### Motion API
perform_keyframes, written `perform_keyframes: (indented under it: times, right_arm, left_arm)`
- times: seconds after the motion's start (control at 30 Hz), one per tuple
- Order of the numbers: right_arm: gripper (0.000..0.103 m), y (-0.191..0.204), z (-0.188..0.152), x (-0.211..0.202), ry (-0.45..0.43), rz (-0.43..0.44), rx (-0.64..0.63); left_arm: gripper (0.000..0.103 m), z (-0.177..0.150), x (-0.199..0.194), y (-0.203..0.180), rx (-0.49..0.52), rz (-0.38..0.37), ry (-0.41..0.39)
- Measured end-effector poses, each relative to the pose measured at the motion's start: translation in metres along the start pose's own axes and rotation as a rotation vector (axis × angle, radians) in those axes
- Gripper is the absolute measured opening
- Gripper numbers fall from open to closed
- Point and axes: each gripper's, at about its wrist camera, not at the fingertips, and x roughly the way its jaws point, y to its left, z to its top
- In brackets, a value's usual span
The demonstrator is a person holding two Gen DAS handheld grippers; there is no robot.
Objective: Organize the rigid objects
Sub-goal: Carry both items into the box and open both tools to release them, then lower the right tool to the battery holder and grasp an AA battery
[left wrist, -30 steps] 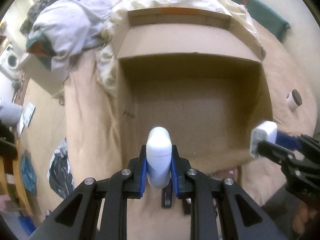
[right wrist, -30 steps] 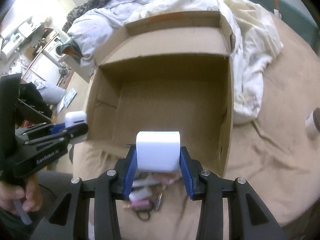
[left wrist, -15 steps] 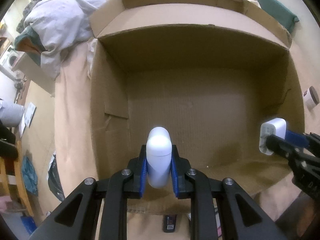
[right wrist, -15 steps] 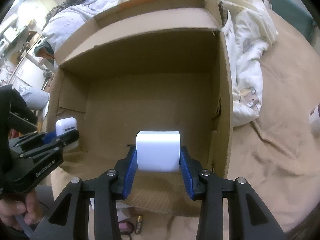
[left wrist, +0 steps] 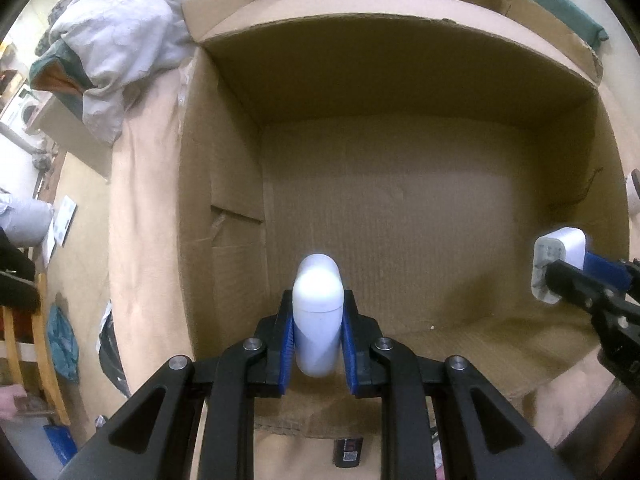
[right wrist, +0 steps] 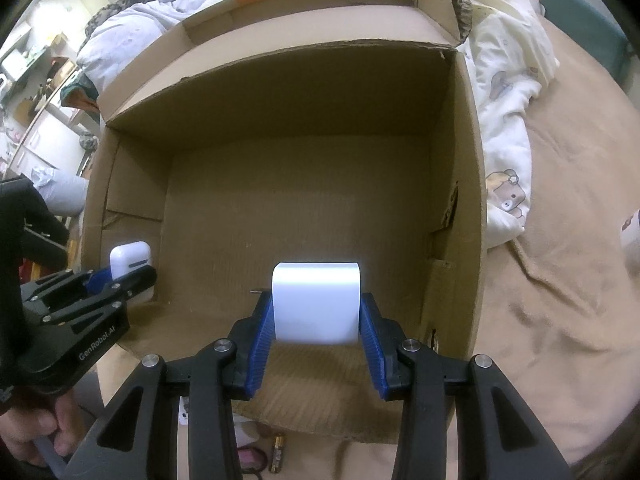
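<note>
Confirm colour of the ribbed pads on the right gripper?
Blue, against black fingers; the pads show best in the right wrist view.

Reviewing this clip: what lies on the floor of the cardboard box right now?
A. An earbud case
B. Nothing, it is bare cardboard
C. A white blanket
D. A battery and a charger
B. The cardboard box shows only bare floor in both views; the earbud case sits in the left gripper and the white charger block in the right gripper, both over the box.

A bed [right wrist: 560,300] is covered by a tan sheet, with rumpled white bedding [left wrist: 120,48] piled at its far end. A washing machine [left wrist: 24,110] is seen beyond.
</note>
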Motion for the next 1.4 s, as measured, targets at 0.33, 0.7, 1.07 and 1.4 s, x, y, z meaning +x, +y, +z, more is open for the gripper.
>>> perform_keyframes:
  times: [0.33,0.7,1.07,1.4]
  right_arm:
    - [0.051,-0.004,0.003,-0.005,-0.029,0.02,0.035]
    - [0.103,-0.004,0.007,-0.036,-0.159,0.117,0.08]
    - [0.103,-0.003,0.009,-0.048,-0.248,0.096,0.06]
    - [0.103,0.005,0.001,-0.071,-0.296,0.103,-0.016]
  left_arm:
    - [0.019,-0.001,-0.003,0.003,-0.011,0.007,-0.015]
    - [0.073,-0.002,-0.034,-0.001,-0.026,-0.033,-0.106]
    - [0.073,-0.001,-0.047,0.002,-0.03,-0.017,-0.129]
    - [0.073,-0.019,-0.094,0.015,-0.055,-0.031,-0.177]
